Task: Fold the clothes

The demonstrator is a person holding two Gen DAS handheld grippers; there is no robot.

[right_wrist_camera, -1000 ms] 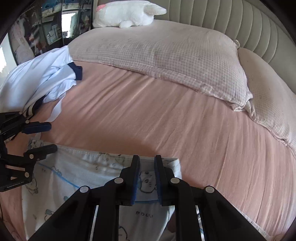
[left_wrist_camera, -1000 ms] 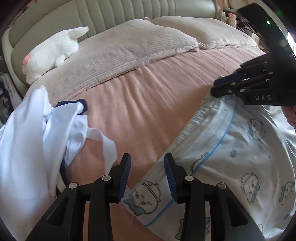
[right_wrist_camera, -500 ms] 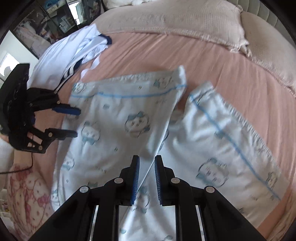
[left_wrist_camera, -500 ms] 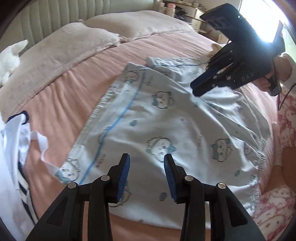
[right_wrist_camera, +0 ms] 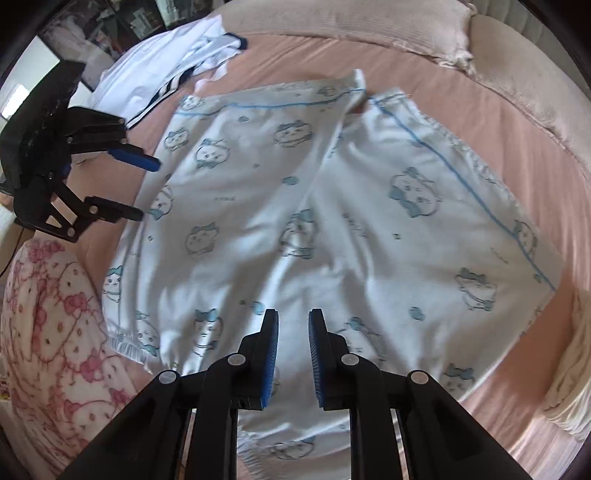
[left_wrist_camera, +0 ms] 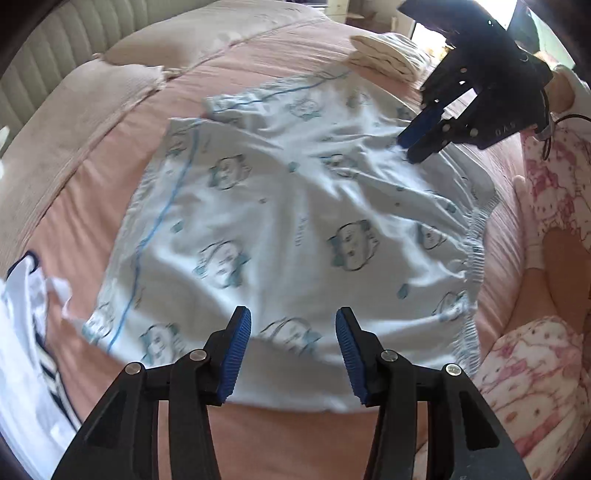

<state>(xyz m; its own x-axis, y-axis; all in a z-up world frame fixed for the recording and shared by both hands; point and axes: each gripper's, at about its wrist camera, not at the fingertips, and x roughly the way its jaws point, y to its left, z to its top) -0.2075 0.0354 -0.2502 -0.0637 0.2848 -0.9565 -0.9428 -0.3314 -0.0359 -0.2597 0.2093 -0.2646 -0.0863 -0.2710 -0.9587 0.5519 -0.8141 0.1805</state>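
Left wrist view, left to right: white garment with navy trim (left_wrist_camera: 22, 314) bunched at the left edge of the bed, on the pink sheet (left_wrist_camera: 92, 173). Ribbed cream headboard (left_wrist_camera: 44, 55) top left, with a beige waffle-textured pillow (left_wrist_camera: 74, 110) below it. Centre: light-blue cartoon-print pajama pants (left_wrist_camera: 295, 221) spread flat on the sheet, legs pointing toward the pillows, blue piping down the outer seams, gathered elastic waistband on the near right edge. Left gripper (left_wrist_camera: 293, 350) hovers above the near edge of the pants, jaws wide apart, nothing between them. Folded cream cloth stack (left_wrist_camera: 384, 59) sits on the sheet beyond the pants, top right. Right gripper (left_wrist_camera: 421, 138) comes in from the upper right, tips at or just above the pants fabric; jaws look nearly together from this angle. Pink-and-white printed fabric (left_wrist_camera: 532, 362), apparently the person's clothing, fills the right edge. Right wrist view, left to right: room behind is dark shelving and a bright window, too blurred for detail; left gripper (right_wrist_camera: 144, 188) wide, hanging beside the left pant leg; white garment (right_wrist_camera: 166, 62) above it, just off the leg hem; pants (right_wrist_camera: 332, 221) in the middle, the two legs lying side by side; right gripper (right_wrist_camera: 293, 354) over the waistband area, jaws at a narrow gap, holding nothing; pillows (right_wrist_camera: 406, 29) and headboard along the top right.
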